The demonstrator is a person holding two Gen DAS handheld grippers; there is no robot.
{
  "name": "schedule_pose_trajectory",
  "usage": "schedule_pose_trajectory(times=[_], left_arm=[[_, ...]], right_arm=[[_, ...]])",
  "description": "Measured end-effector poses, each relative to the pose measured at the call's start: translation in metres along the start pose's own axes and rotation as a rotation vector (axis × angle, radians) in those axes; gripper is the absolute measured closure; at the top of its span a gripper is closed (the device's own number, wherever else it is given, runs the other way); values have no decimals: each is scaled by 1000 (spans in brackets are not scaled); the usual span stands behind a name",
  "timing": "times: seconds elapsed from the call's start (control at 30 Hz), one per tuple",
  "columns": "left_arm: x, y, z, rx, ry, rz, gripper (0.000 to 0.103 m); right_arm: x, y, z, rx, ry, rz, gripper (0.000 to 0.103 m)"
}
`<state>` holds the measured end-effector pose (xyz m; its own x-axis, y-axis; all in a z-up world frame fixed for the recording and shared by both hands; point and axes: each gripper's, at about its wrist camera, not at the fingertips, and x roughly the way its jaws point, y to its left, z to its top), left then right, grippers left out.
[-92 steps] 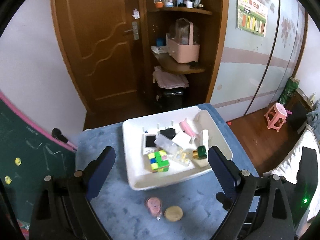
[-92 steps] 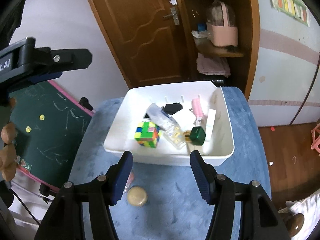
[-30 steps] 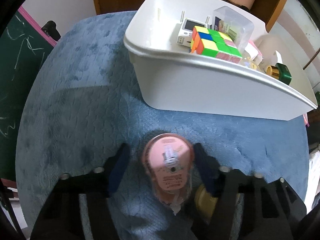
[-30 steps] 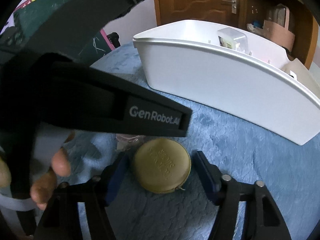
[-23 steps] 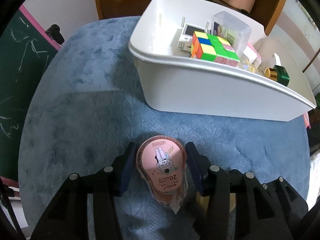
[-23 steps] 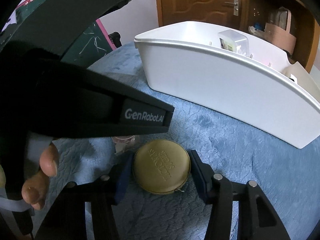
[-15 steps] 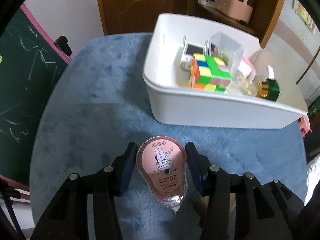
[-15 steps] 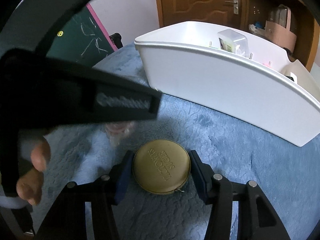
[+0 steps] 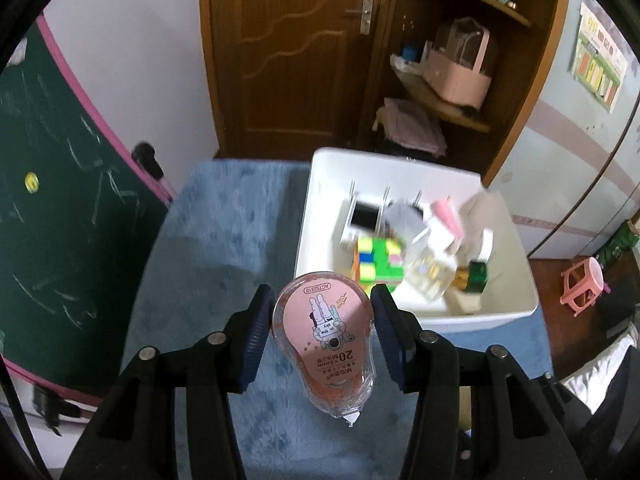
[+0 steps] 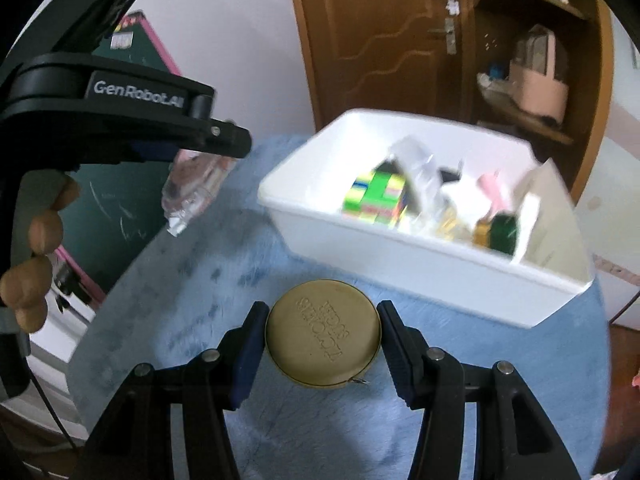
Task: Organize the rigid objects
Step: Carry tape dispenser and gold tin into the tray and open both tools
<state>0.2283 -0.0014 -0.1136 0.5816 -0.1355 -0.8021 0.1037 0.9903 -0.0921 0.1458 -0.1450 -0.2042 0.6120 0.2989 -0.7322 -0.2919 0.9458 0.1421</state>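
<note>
My left gripper [image 9: 323, 312] is shut on a pink correction tape dispenser [image 9: 325, 332] and holds it in the air above the blue table cover, near the front of the white bin [image 9: 316, 196]. My right gripper [image 10: 322, 332] is shut on a round gold tin [image 10: 322, 334] and holds it above the cover in front of the bin [image 10: 420, 264]. The left gripper with the dispenser [image 10: 192, 184] also shows at upper left in the right wrist view. The bin holds a colour cube [image 9: 376, 260], a green-capped bottle [image 9: 474, 276] and other small items.
The blue cover [image 9: 224, 220] lies over a round table. A green chalkboard [image 9: 60, 208] stands at the left. A wooden door [image 9: 288, 52] and shelves [image 9: 444, 96] are behind the bin. A pink stool [image 9: 582, 286] stands on the floor at the right.
Both grippers closed on their objects and lifted them off the cover. The view rose, so the bin's inside shows from above.
</note>
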Motion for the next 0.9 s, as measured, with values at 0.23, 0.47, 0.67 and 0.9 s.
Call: schedule_pose_trajectory(times=[0.23,0.47,0.67,0.9], left_arm=[[-19,-17,41,26,-19,18,50],[-13,-38,83,52,-47,36,50],[19,-54,109,72,-47,73,50],[72,-75,122,79,4,78,50]], right_arm=[[-48,-18,50,20,-73,-14,48],[-70,-46,106,44,-127,-48,48],[-68,-72,139,74,-143,-73,48],[-28,-97,146,111,-64,-99,48]])
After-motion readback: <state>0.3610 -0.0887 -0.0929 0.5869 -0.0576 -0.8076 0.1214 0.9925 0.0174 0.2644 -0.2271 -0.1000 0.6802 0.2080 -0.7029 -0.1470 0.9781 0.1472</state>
